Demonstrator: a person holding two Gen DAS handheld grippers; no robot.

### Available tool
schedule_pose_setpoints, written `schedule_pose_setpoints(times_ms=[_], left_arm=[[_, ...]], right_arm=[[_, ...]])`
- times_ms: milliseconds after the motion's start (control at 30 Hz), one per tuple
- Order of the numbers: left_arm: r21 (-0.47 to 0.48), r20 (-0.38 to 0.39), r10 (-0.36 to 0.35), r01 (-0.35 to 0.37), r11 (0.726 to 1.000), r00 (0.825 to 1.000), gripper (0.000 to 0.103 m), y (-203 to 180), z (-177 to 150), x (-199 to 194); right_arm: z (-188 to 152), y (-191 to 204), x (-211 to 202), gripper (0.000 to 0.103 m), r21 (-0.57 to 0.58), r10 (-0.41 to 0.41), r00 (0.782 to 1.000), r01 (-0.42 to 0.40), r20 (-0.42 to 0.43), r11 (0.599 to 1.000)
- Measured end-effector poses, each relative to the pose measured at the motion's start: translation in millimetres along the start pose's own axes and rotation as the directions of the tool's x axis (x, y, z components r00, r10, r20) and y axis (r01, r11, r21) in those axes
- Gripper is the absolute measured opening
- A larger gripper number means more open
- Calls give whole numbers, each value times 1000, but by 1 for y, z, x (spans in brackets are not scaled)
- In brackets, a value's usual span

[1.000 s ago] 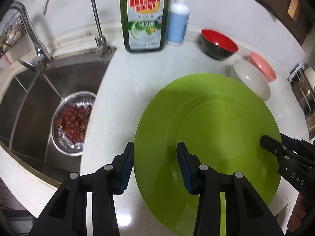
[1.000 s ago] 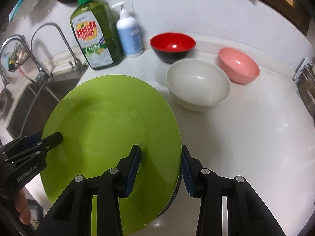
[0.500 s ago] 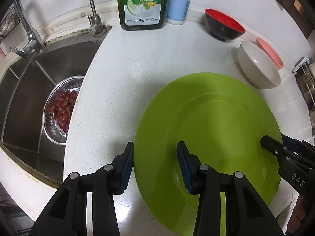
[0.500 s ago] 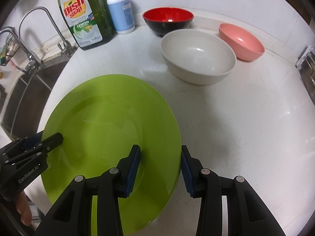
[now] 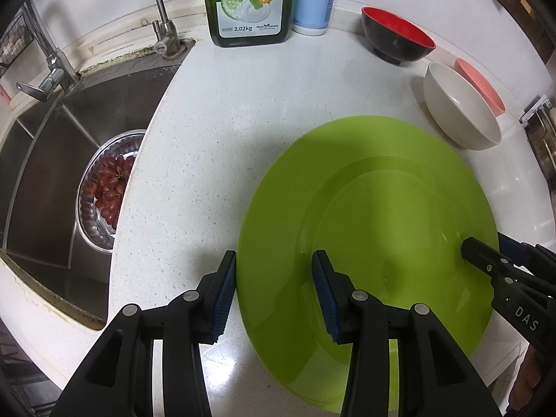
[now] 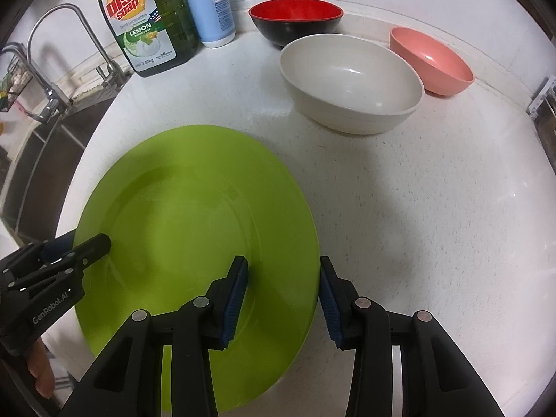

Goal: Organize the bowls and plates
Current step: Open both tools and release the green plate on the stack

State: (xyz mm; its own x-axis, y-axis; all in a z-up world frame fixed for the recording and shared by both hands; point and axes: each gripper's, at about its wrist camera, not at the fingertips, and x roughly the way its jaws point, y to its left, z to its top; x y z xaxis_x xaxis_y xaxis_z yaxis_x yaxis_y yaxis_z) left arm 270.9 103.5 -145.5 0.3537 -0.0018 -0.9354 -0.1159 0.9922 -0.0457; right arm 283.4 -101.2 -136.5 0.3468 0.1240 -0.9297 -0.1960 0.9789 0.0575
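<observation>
Glossy green plate (image 5: 399, 187); speckled white counter (image 5: 215, 132); brushed-steel sink (image 5: 52, 160).

Dish soap bottle (image 5: 249, 0) top cut off.

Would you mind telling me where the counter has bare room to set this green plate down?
Bare counter lies right of the green plate, in front of the white bowl. Another patch runs between the sink and the plate. The back is crowded: dish soap, red bowl, pink bowl.

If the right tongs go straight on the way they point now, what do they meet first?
Probably the white counter. The right tongs point steeply down, straddling the green plate rim, so the counter just beyond that rim seems first. Depth is unclear.
</observation>
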Motion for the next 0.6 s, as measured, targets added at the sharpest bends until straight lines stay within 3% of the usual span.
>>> schedule_pose_setpoints(times_ms=[133, 267, 367, 600], left_arm=[[4, 6, 5, -5, 1000, 1000, 44, -1, 1, -2], [20, 28, 23, -23, 1000, 999, 57, -5, 1, -7], [26, 43, 27, -28, 999, 999, 59, -6, 3, -12], [53, 80, 11, -15, 998, 997, 65, -14, 9, -28]], right_arm=[[0, 0, 0, 42, -8, 2, 1000, -2, 0, 1000], [1, 0, 0, 43, -12, 3, 1000, -3, -1, 1000], [1, -4, 1, 51, -1, 12, 1000, -12, -12, 1000], [2, -7, -7, 51, 3, 30, 1000, -30, 9, 1000]])
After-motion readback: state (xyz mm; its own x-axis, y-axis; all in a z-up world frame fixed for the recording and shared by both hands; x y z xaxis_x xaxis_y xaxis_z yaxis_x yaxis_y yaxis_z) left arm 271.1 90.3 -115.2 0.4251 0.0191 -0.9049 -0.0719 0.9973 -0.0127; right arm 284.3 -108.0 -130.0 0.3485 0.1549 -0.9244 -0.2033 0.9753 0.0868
